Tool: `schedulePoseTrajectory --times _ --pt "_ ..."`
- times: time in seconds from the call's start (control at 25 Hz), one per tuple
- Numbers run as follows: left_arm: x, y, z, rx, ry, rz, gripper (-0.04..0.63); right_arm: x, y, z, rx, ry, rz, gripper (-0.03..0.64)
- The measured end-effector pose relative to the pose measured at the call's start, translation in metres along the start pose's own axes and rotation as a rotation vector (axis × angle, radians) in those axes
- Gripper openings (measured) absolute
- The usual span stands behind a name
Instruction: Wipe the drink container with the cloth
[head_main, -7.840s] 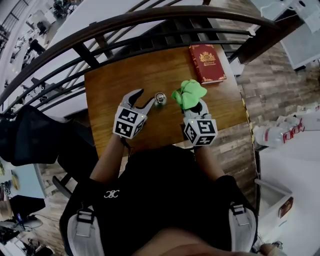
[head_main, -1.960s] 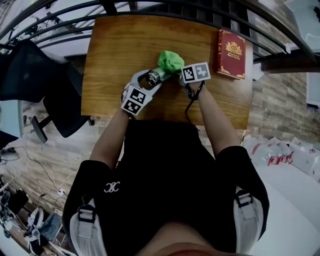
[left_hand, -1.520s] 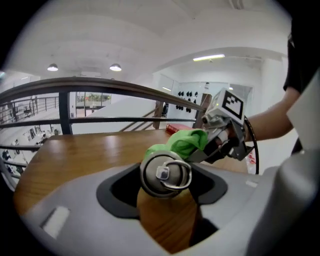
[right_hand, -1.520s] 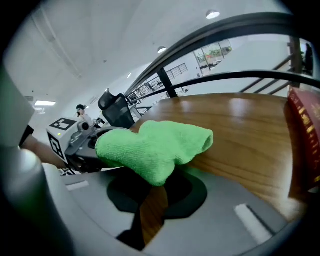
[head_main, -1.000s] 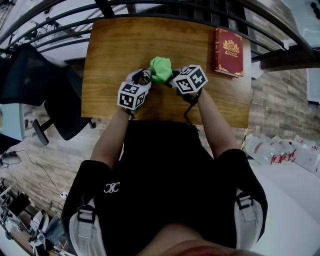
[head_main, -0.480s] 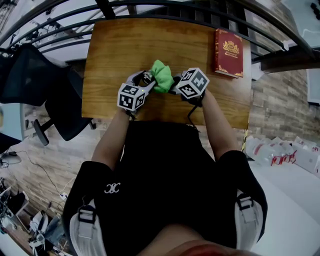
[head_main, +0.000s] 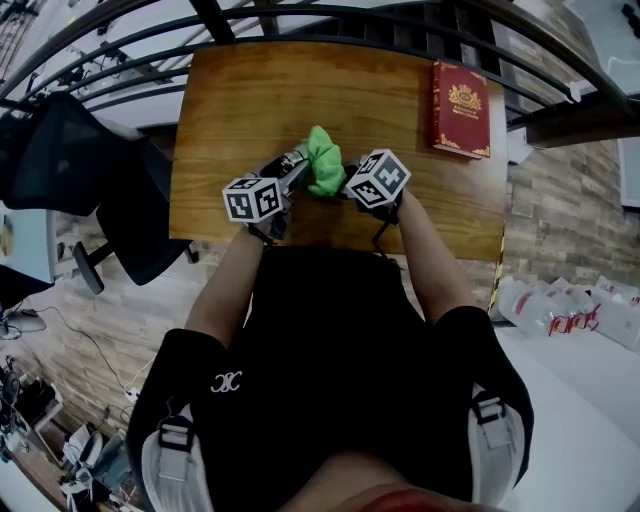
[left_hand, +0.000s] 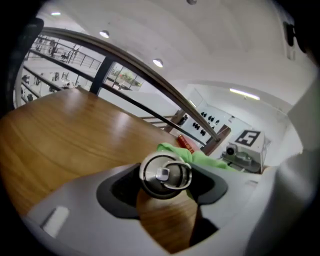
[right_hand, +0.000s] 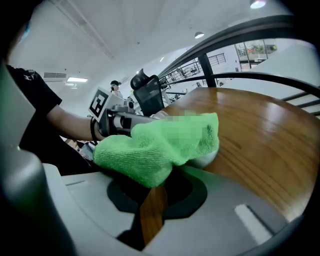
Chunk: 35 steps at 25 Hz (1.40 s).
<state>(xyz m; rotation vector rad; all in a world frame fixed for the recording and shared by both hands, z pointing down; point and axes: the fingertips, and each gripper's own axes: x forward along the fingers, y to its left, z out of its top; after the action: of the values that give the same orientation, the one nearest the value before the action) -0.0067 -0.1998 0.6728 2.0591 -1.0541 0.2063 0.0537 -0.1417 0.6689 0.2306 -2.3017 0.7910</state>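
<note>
Clamps the metal drink container between the jaws of the left gripper, lid end toward that gripper's camera, over the wooden table. Pinches the green cloth in the right gripper, draped against the container's side. Shows a red book near the table's edge, well apart.

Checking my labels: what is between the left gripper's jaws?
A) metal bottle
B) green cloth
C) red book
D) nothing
A: the left gripper is shut on the bottle, while the right gripper holds the cloth.
</note>
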Motion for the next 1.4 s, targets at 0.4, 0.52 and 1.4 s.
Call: schedulePoseTrajectory --times 0.4,0.52,1.4 --pt "-0.004 0.019 -0.003 -0.377 -0.062 0.008 0.324 0.007 -0.041 -0.010 0.104 -0.009 -0.173 0.051" --pt "-0.005 0.024 -0.002 -0.442 -0.076 0.013 0.324 0.009 -0.045 -0.008 0.122 -0.005 -0.198 0.051" --pt "-0.003 0.024 -0.001 -0.501 -0.024 0.039 0.324 0.059 -0.003 -0.007 0.120 0.065 -0.072 0.052"
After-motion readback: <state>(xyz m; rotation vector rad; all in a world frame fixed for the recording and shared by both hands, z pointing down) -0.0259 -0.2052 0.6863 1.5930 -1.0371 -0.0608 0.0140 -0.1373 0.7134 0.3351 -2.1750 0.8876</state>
